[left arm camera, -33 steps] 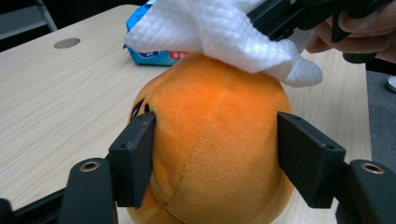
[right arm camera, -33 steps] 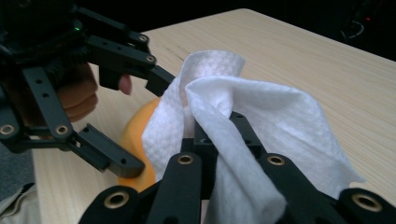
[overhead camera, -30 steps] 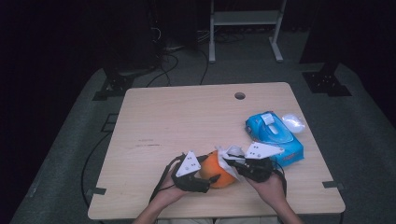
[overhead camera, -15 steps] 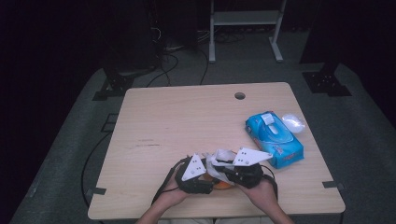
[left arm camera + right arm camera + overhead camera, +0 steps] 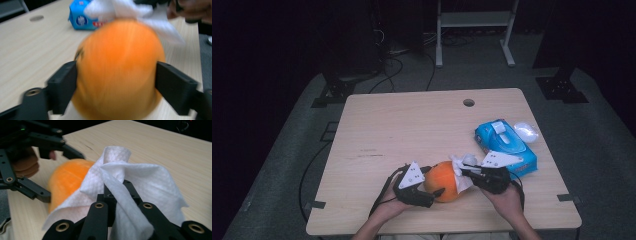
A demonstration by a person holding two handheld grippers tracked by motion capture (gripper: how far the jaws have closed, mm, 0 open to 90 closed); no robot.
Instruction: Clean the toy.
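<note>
Here the left gripper (image 5: 117, 82) fingers, just reopened, clasp a blurred orange (image 5: 120, 67), while right gripper (image 5: 113, 192) fingers pinch a wipe (image 5: 140, 180).

Orange fruit (image 5: 117, 70): smooth, faintly glossy skin. Wipe (image 5: 130, 185): white, embossed, matt paper-like weave. Table (image 5: 412, 130): pale matt wood-grain; wipes pack (image 5: 507, 147): glossy blue plastic; jaws matt black plastic with brass-looking rivets.

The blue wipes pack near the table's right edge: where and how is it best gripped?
Probably across the narrow width of the blue wipes pack, coming from above: it lies flat, its soft sides exposed. Its long ends look too far apart for the jaws.
</note>
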